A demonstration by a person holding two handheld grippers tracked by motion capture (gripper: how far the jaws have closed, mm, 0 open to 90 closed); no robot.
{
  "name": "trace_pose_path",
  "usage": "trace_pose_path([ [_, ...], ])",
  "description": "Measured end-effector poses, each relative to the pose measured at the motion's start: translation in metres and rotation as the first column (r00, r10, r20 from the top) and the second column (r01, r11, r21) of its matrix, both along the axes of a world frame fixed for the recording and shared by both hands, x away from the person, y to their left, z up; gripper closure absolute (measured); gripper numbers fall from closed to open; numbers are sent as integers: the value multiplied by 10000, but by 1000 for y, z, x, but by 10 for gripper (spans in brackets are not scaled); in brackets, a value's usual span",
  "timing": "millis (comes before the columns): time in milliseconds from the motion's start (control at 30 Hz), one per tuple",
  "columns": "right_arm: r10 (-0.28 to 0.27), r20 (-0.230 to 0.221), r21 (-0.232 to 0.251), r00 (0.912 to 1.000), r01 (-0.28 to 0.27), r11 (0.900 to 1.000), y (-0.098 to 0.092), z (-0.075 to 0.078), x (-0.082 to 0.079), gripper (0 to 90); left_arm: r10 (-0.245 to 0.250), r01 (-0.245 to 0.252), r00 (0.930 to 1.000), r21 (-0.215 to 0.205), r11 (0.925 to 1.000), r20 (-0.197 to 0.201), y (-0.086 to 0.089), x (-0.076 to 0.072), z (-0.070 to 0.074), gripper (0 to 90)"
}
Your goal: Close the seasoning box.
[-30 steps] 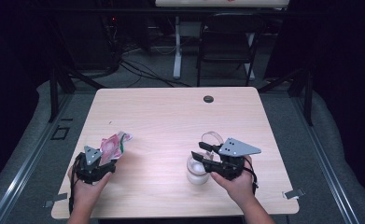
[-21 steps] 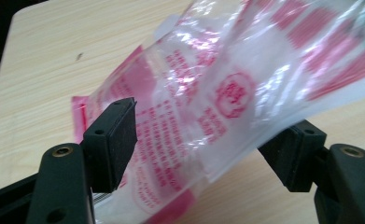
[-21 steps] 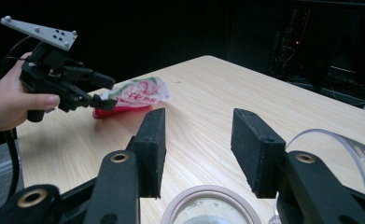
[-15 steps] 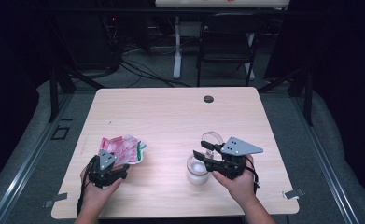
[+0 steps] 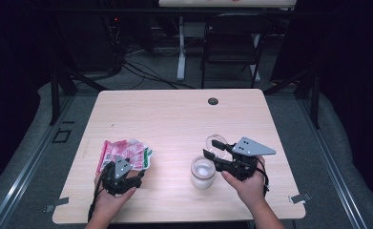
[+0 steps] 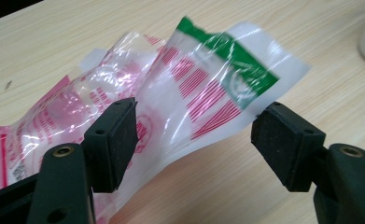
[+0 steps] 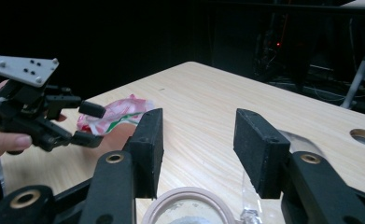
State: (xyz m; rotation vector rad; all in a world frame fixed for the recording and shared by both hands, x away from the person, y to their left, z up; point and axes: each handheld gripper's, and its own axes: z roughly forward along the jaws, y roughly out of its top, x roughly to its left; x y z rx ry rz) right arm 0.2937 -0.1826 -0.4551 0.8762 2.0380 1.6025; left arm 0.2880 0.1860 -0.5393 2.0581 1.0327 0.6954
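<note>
— Starting with the hands: how are they set?

— Both come in from the near edge of the wooden table [image 5: 174,119]. The left gripper [image 5: 120,168] lies low on the near left part of the tabletop, pointing away from the person, with the hand wrapped around its body. In the left gripper view its jaws stand spread, and the plastic packets [image 6: 180,88] lie between and beyond them; the pads [image 6: 117,140] do not press on the film.

— And the right?

— The right gripper [image 5: 212,149] is held level near the right front of the table, pointing left, its grey three-cornered plate on top. Its jaws have just been opening and now stand wide apart. In the right gripper view nothing sits between the pads; the rim of the jar [image 7: 189,207] shows just below them.

— What do the packets look like?

— Crinkled, glossy clear film printed with red stripes and pink areas, one with a green band along its top edge. They overlap in a loose pile on the table's near left, just ahead of the left gripper.

— And the jar?

— A small, pale, frosted glass jar [image 5: 202,171], upright and uncovered, just beside the right gripper's jaws. A clear round lid [image 5: 216,142] lies flat just behind it.

— Anything else on the table?

— A dark round cable hole [image 5: 213,101] near the far edge.
</note>
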Motion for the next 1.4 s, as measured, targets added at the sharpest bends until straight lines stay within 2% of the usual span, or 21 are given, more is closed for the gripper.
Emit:
trace_pose_path([
  [200, -208, 106, 139, 9997, 207, 9997, -7, 4, 0, 518, -350, 348, 9993, -205, 9992, -101, -8, -3, 1, 317],
  [600, -731, 123, 445, 9972, 725, 9964, -24, 9, 0, 512, -908, 900, 9953, -234, 9957, -348, -21, -5, -2, 338],
  [733, -987, 172, 369, 9950, 980, 9945, -30, 7, 2, 507, -987, 978, 9945, -267, 9949, -362, -24, -6, -2, 337],
  [833, -1124, 96, 300, 9936, 1121, 9932, -35, 6, 4, 502, -1050, 1039, 9936, -277, 9942, -405, -26, -7, -2, 337],
  [900, -1220, 11, 343, 9925, 1219, 9920, -38, 5, 6, 501, -1103, 1099, 9933, -116, 9939, -351, -28, -8, -1, 337],
  [1033, -1364, -184, 366, 9905, 1370, 9899, -42, 1, 10, 501, -1116, 1109, 9935, -296, 9934, -232, -29, -10, 2, 337],
  [1133, -1383, -352, 216, 9898, 1391, 9900, -44, -3, 13, 503, -1137, 1132, 9932, -236, 9933, -246, -29, -11, 3, 338],
  [1400, -1127, -622, -69, 9917, 1125, 9936, -43, -9, 16, 587, -1230, 1225, 9922, -231, 9922, -202, -30, -12, 5, 339],
])
